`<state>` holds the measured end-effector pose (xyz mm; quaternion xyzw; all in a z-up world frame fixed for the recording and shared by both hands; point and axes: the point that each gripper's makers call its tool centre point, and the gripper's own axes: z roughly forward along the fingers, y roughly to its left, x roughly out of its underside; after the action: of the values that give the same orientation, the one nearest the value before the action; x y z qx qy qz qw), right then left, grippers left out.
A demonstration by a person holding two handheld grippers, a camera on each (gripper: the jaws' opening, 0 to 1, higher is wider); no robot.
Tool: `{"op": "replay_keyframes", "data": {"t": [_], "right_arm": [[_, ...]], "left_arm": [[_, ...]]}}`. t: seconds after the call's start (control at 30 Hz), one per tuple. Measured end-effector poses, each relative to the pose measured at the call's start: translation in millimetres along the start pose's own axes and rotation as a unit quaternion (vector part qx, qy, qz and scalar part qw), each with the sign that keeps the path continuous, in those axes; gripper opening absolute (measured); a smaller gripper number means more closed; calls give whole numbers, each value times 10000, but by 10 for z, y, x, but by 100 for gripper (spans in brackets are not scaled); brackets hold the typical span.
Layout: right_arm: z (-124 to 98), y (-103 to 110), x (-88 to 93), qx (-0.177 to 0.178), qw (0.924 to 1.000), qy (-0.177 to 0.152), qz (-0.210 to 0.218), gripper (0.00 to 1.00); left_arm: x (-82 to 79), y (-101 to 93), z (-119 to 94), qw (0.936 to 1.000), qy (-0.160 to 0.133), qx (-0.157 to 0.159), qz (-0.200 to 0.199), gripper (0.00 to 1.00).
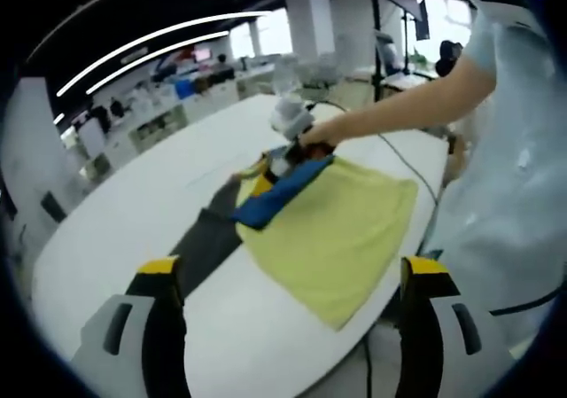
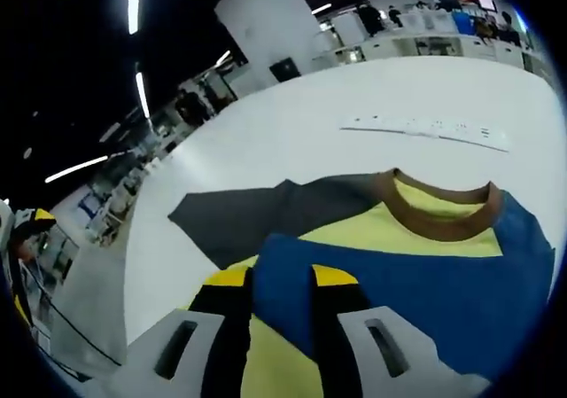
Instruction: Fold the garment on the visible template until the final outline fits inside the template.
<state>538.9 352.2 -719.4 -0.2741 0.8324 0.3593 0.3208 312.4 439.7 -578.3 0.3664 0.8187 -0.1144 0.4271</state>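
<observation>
Garment [image 2: 416, 265] fold pinched in right tool [image 2: 282, 283]; left tool [image 1: 288, 274] spread, apart.

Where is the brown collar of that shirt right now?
In the right gripper view the brown collar lies on the white table, right of centre, just beyond the blue sleeve pinched by the right gripper, with the grey sleeve spread to its left.

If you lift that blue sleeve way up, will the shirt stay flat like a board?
Probably not. The shirt looks like thin cloth, already bent over itself where the right hand-held gripper pinches the blue sleeve, so it would likely droop. It looks light, and might slide on the smooth white table.
</observation>
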Motion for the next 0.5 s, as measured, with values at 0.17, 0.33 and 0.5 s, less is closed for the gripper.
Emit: {"op": "replay_keyframes", "data": {"t": [0.17,0.33,0.5], "right_arm": [[-72,-39,12,176,9996,-91,-180,39],[-126,-80,39,266,9991,-132,-303,51],[-197,-124,61,332,9989,-210,-248,60]], "left_arm": [[-1,-8,-6,10000,-1,-3,5,98],[-4,-27,-6,10000,9,11,26,97],[-9,-66,3,10000,26,58,55,96]]}}
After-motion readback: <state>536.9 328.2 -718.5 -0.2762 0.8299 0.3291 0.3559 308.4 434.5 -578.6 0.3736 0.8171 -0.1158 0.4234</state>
